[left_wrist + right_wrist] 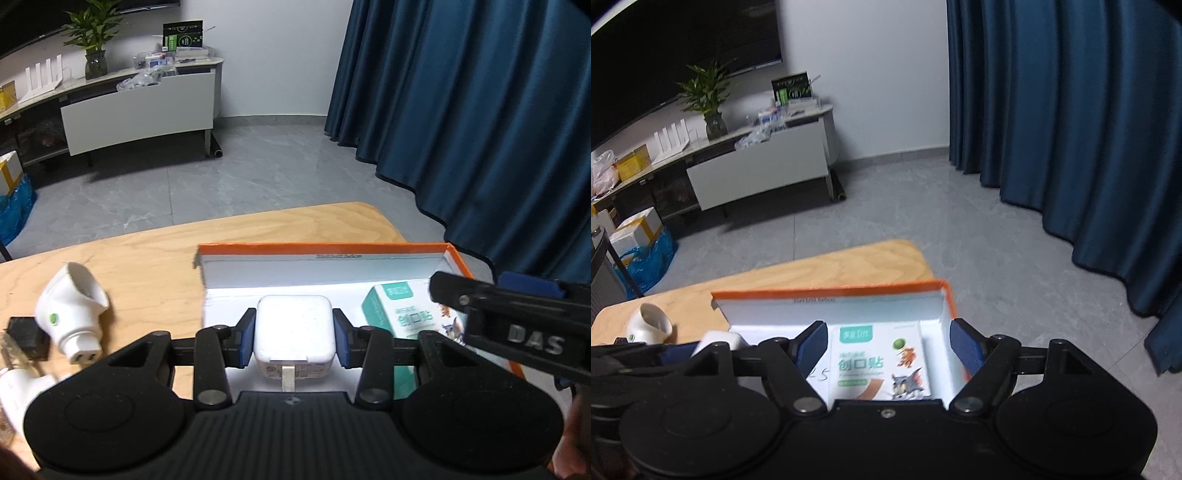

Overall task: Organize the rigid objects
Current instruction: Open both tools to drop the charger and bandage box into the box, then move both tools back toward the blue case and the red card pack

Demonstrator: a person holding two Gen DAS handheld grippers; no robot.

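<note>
Gripped between the blue pads of the left gripper (294,338), a white charger (294,334) hangs over the orange-rimmed box (325,248) on the table (147,254). Hard, smooth and probably light, it is best pinched across its flat sides. Beside it, the right gripper (888,345) stands wide above a bandage packet (877,363).

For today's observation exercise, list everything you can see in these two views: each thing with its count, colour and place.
Charger block: one, white, held over the box.
Box: one, orange outside, white inside, on table.
Bandage carton: one, teal and white, inside box.
Plug adapter: one, white, on table left of box.
Table: one, light wood.
Curtain: dark blue, right.
Potted plant: one, green, on cabinet.
Left gripper: black, blue pads, shut on charger.
Right gripper: black, open over box.
</note>
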